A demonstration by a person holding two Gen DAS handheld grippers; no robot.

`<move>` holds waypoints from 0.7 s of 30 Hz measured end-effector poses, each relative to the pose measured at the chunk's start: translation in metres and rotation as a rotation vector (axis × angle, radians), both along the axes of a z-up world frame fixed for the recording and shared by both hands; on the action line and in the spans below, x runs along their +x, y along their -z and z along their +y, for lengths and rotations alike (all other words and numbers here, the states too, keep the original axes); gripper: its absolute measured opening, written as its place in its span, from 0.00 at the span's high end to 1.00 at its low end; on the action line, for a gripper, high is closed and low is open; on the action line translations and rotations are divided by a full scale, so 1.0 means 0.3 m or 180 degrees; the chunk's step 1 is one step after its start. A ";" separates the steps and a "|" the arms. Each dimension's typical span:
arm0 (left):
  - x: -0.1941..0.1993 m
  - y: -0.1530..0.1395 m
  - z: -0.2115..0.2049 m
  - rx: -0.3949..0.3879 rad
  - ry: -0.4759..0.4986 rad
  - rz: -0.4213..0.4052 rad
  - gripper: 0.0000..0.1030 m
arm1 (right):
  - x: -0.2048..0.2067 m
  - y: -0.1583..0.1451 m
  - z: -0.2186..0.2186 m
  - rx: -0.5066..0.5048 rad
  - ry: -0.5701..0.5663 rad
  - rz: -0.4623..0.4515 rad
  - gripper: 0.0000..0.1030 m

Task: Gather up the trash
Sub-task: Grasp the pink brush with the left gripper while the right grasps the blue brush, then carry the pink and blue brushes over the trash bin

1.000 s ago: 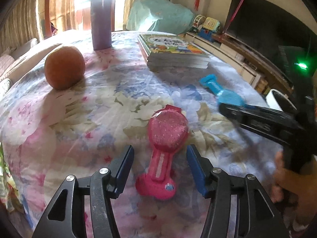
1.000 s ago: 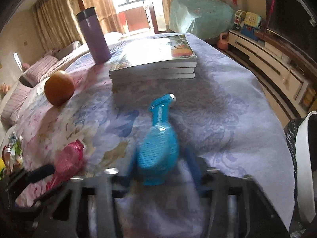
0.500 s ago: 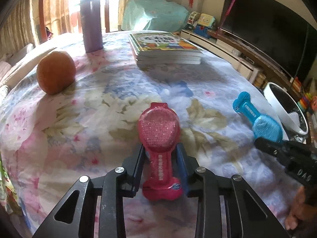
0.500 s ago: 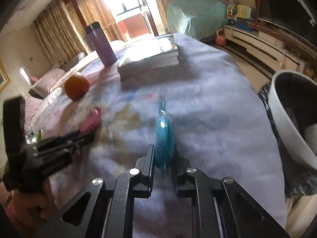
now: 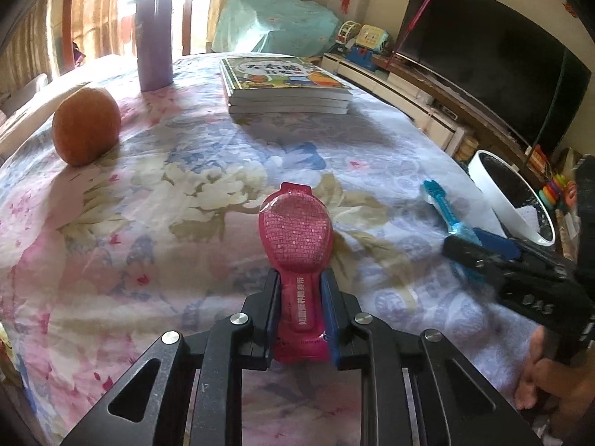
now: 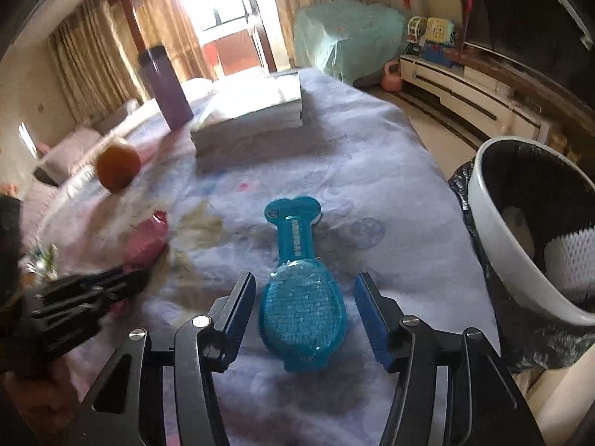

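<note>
My left gripper (image 5: 300, 310) is shut on the narrow stem of a pink spoon-shaped wrapper (image 5: 295, 234), which lies over the flowered tablecloth (image 5: 156, 200). My right gripper (image 6: 305, 310) is open, its jaws on either side of the round end of a blue spoon-shaped wrapper (image 6: 302, 286) lying flat on the cloth. The blue wrapper (image 5: 444, 208) also shows in the left wrist view by the right gripper. The pink wrapper (image 6: 147, 245) shows blurred in the right wrist view. A white trash bin (image 6: 520, 223) with a black liner stands off the table's right edge.
An orange (image 5: 86, 126), a purple flask (image 5: 154, 37) and a stack of books (image 5: 286, 87) sit on the far part of the table. A TV (image 5: 483, 52) and low cabinet stand along the right wall. The bin (image 5: 509, 197) also shows in the left wrist view.
My left gripper closed on the pink wrapper's stem. My right gripper, shut on the blue wrapper half a second ago, now stands open with the wrapper flat on the cloth.
</note>
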State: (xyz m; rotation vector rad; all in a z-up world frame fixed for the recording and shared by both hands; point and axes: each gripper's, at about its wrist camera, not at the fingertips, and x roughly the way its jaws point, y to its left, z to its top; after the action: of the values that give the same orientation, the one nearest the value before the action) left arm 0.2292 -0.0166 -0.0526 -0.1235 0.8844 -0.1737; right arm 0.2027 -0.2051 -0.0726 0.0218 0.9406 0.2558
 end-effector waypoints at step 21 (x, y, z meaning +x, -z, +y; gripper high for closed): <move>-0.101 -0.110 -0.191 0.0011 0.0439 -0.0134 0.81 | -0.174 -0.136 -0.162 0.0510 0.0084 -0.0286 0.56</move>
State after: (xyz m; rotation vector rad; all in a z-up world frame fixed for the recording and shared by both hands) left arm 0.1988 -0.0739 -0.0196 -0.0553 0.8514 -0.3024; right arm 0.1503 -0.2537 -0.0319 0.1686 0.8282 0.3050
